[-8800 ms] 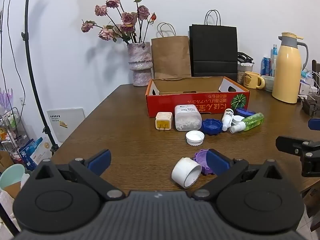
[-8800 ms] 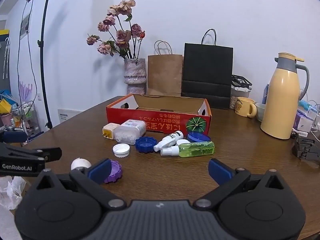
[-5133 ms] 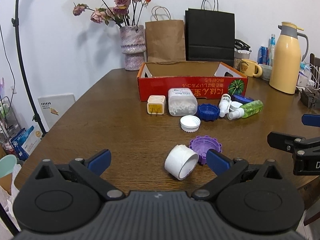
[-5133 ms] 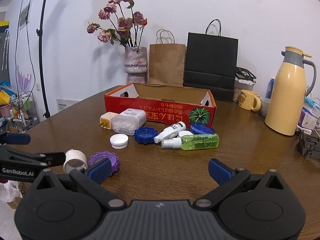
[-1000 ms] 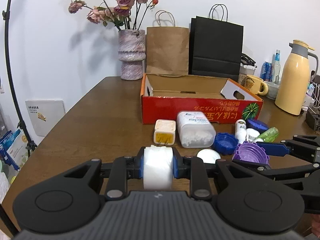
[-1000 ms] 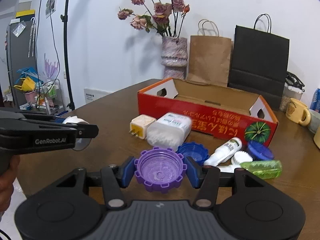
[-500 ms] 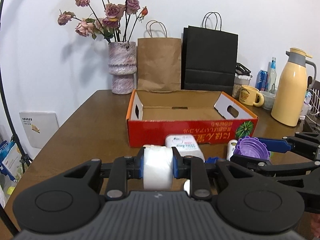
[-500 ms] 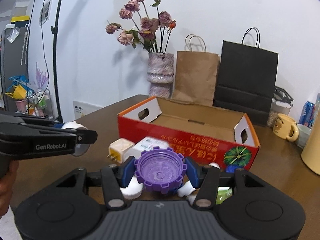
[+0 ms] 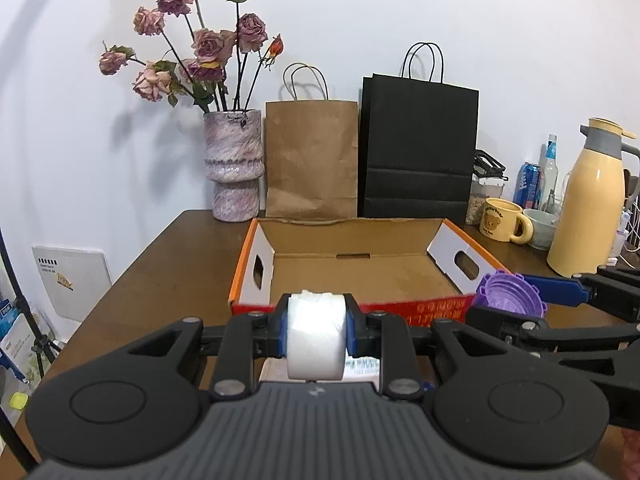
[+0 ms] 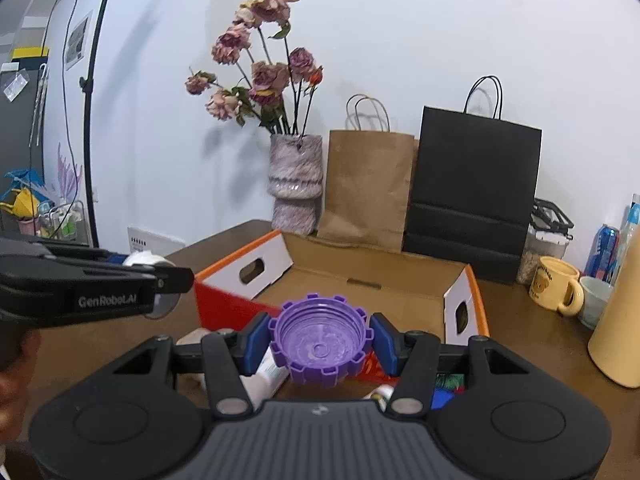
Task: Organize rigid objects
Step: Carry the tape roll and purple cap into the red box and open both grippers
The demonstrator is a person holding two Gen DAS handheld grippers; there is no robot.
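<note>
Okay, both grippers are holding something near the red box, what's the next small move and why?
Probably carry both forward over the cardboard box and then open. The left gripper clamps the white cap, the right gripper the purple lid, both short of the box's near wall.

This looks like a lived-in room of a home: a wooden bench [image 9: 168, 264] stands against a plain white wall, with dried roses in a mottled pink vase [image 9: 234, 166] and a brown paper bag [image 9: 312, 160] beside a black paper bag [image 9: 418, 152] lined up behind a red cardboard box [image 9: 352, 264]. Off to the right sit a yellow thermos jug [image 9: 586, 200], a bear-printed mug [image 9: 502, 220] and a drinks can [image 9: 528, 184]. A tall light stand [image 10: 94, 92] and a cluttered rack [image 10: 52, 216] fill the left corner.
</note>
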